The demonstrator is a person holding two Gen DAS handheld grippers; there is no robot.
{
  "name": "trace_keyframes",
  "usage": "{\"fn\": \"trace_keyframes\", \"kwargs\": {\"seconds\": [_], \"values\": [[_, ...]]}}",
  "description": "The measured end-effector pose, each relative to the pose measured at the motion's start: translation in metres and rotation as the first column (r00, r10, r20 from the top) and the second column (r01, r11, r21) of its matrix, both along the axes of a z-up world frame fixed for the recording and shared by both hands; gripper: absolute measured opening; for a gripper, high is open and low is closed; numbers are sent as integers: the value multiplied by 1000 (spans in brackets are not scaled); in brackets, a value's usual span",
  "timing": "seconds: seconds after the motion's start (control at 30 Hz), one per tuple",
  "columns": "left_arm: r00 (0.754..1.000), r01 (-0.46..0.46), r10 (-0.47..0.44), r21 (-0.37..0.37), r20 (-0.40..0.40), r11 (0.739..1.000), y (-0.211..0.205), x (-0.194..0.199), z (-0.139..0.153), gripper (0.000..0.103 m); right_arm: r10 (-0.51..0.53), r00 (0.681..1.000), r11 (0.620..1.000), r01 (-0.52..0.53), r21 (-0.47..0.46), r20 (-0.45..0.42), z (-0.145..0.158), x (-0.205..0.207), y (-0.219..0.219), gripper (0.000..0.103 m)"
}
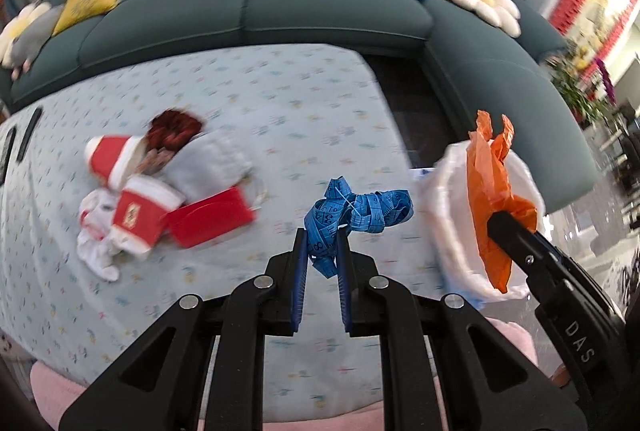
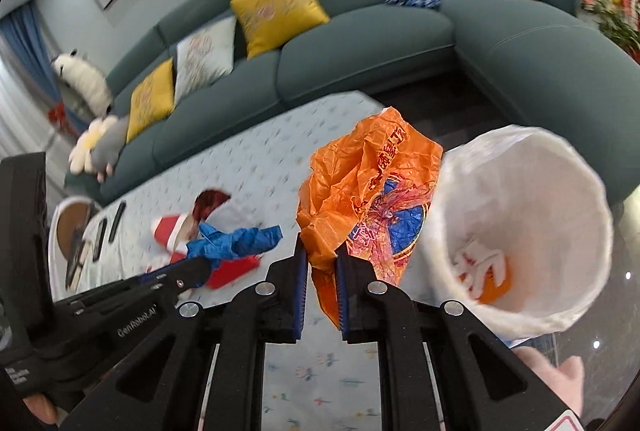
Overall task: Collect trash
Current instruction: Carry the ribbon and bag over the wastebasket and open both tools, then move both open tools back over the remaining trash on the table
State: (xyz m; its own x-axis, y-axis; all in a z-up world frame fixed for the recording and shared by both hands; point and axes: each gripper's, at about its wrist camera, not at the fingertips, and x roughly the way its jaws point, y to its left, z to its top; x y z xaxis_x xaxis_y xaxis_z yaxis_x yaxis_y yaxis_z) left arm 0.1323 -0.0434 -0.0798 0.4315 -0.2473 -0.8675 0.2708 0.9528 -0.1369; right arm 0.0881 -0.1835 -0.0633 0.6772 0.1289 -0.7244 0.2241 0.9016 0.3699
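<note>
My left gripper (image 1: 323, 245) is shut on a tangled blue measuring tape (image 1: 358, 213), held above the patterned tablecloth (image 1: 280, 111). My right gripper (image 2: 322, 257) is shut on a crumpled orange plastic bag (image 2: 360, 187), which hangs just left of the white-lined trash bin (image 2: 532, 171). In the left wrist view the orange bag (image 1: 492, 183) hangs in front of the bin (image 1: 452, 231), at the right gripper's black tip. In the right wrist view the blue tape (image 2: 236, 241) sticks out from the left gripper's tip at the lower left. White and orange scraps (image 2: 480, 271) lie inside the bin.
A pile of red-and-white paper cups (image 1: 132, 203), a red box (image 1: 210, 217), a grey mask and white crumpled paper lies on the table's left. Dark remotes (image 2: 108, 227) lie further left. A teal sofa (image 1: 256, 7) with cushions curves behind the table.
</note>
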Motion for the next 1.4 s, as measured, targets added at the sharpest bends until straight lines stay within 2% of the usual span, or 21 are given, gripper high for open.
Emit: {"fn": "trace_keyframes", "kwargs": {"seconds": [0.33, 0.57, 0.63, 0.7, 0.73, 0.83, 0.97, 1.1, 1.3, 1.4], "values": [[988, 157, -157, -2, 12, 988, -90, -8, 7, 14, -150, 989, 989, 149, 20, 16, 1, -27, -78, 12], [975, 222, -222, -3, -2, 975, -136, -12, 1, 15, -201, 980, 979, 201, 36, 3, -10, -40, -112, 13], [974, 225, -225, 0, -3, 974, -146, -11, -1, 24, -223, 975, 974, 223, 29, -4, -13, -40, -118, 19], [976, 216, -216, 8, 3, 976, -152, -10, -2, 44, -248, 969, 968, 248, 36, -10, -16, -42, -124, 29], [977, 212, -212, 9, 6, 977, -153, -10, -2, 45, -265, 964, 963, 265, 39, -8, -17, -44, -127, 35], [979, 204, -204, 13, 11, 979, -156, -9, -2, 54, -289, 957, 956, 289, 39, -9, -18, -48, -132, 40], [980, 197, -197, 13, 10, 980, -152, -11, -1, 55, -291, 957, 956, 291, 42, -11, -18, -51, -132, 40], [983, 183, -183, 8, 18, 983, -141, -13, 2, 55, -273, 962, 961, 273, 40, -8, -15, -48, -122, 45], [990, 139, -139, -7, 24, 990, -111, -13, 8, 58, -225, 974, 974, 225, 20, -8, -9, -43, -95, 46], [994, 109, -109, -16, 27, 994, -91, -12, 11, 59, -205, 979, 979, 205, 13, -8, -5, -41, -82, 51]]}}
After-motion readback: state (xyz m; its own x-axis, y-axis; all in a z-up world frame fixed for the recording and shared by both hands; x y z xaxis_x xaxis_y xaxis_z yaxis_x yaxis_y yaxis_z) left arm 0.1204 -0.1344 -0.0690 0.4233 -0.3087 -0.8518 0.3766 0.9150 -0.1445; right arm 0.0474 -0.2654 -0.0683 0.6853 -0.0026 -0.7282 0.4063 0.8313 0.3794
